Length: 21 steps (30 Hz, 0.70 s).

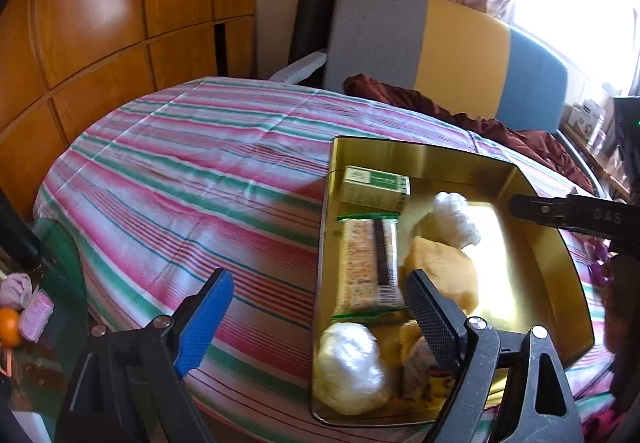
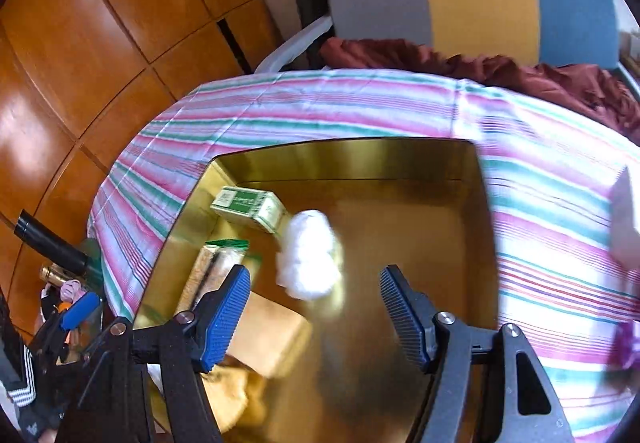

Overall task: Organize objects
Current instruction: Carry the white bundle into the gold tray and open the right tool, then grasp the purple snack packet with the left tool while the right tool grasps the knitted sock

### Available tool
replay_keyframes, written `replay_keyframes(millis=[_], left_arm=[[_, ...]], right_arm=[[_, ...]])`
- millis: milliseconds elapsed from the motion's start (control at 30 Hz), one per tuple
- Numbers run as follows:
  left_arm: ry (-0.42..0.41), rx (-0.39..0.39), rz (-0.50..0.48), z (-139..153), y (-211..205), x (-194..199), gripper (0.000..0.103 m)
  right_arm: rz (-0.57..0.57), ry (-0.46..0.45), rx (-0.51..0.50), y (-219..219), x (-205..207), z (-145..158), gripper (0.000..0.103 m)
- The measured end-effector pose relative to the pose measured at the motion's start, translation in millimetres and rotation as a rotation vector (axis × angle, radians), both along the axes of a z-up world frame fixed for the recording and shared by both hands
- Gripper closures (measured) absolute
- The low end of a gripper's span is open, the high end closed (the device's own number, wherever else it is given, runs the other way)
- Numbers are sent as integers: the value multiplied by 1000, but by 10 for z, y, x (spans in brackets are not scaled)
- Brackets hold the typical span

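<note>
Sitting in the gold tray [image 1: 532,259] on the striped counter [image 1: 180,171] are a green box [image 1: 376,185], cracker pack [image 1: 370,267] and wrapped balls [image 2: 308,255], so little seems left; both the left gripper [image 1: 320,319] and right gripper [image 2: 316,313] hover with jaws spread, holding nothing.

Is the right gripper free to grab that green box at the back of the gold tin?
Probably yes. The right gripper is open and empty over the gold tin, and the green box lies uncovered ahead; only the white wrapped ball sits close beside it.
</note>
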<state>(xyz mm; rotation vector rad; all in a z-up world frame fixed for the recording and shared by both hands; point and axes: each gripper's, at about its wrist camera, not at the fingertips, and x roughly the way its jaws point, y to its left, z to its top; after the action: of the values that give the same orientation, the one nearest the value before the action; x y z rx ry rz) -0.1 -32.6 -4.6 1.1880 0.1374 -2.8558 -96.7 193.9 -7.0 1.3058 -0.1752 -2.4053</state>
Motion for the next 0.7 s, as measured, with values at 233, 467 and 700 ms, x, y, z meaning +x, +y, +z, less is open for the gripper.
replay_keyframes(millis=[233, 467, 700], left_arm=[[18, -25, -68, 98, 246, -10, 15], [56, -47, -166, 278, 620, -71, 13], [84, -51, -342, 473, 1298, -126, 13]], right_arm=[[-144, 42, 47, 805, 178, 187, 34], [-413, -3, 125, 2012, 252, 224, 34], [-734, -60, 67, 3267, 464, -5, 34]])
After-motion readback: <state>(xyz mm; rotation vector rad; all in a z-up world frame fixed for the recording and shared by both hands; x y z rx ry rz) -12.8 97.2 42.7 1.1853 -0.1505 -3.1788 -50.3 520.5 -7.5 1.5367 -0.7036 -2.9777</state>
